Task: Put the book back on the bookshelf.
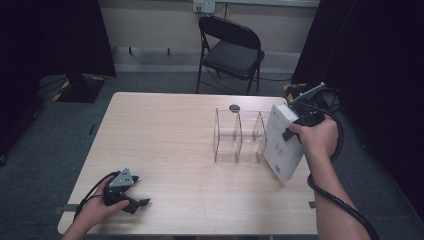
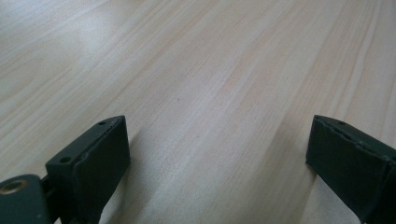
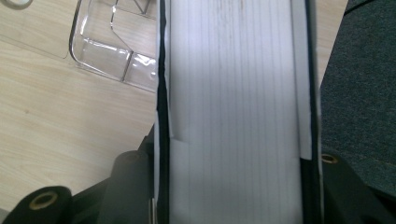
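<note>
I am holding a thick white book (image 1: 284, 141) in my right gripper (image 1: 295, 131), and it is tilting over the table's right edge, just beside the right end of the clear plastic rack (image 1: 239, 136). In the high view its lower corner is sitting close to the tabletop, but I cannot tell whether it is touching. Faint grey print is showing on the white cover, too small and blurred for me to read, so I am giving no title or brand. In the right gripper view the book's page edge (image 3: 236, 112) is running straight up between the two black jaws, which are pinching it cover to cover; its top is being cut off by the frame, and a few brownish specks are marking the pages near the top. The rack's base (image 3: 114, 51) is showing beside it at upper left, cropped, and its dividers are hard to follow through the glare.

My right hand (image 1: 316, 137) is covering most of that gripper, so little of its body is making itself out from above.

My left gripper (image 1: 134, 201) is resting near the table's (image 1: 165, 130) front left corner, well apart from the book, with my left hand (image 1: 95, 210) partly cut off by the bottom edge. Its jaws are standing spread wide with bare wood (image 2: 210, 93) between them.

A small dark disc (image 1: 234, 107) is lying by the far edge behind the rack; I cannot tell what it is. A black folding chair (image 1: 231, 47) is standing beyond the table.
</note>
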### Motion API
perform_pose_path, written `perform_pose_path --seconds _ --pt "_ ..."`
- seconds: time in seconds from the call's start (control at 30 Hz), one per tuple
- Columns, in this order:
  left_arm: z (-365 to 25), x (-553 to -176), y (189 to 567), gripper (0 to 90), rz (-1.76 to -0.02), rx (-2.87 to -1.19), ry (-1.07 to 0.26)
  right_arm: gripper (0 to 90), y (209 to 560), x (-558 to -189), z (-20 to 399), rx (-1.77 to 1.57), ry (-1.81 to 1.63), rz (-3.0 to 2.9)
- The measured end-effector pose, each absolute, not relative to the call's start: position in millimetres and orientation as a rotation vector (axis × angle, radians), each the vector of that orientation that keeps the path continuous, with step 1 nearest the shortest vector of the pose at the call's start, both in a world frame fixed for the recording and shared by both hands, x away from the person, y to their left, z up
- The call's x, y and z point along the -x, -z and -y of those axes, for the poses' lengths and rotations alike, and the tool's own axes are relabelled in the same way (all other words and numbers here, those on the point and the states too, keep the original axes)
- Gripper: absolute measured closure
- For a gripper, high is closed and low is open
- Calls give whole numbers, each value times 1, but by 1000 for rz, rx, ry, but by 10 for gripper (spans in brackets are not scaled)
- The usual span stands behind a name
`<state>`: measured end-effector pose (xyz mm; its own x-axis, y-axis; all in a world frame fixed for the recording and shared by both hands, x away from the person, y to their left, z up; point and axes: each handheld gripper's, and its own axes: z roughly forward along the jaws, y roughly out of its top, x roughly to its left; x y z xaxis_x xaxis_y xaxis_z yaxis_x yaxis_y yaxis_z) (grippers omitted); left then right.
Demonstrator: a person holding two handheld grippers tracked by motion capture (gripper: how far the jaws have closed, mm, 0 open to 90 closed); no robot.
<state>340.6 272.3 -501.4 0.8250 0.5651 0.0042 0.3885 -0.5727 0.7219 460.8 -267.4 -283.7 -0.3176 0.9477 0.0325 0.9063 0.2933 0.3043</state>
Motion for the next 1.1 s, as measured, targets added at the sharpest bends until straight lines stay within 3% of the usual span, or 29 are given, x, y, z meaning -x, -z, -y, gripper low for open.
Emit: perform_pose_path --seconds 1.1 --pt "-272 -341 501 58 -695 -2250 -302 523 293 -487 258 -1782 -401 -2330"
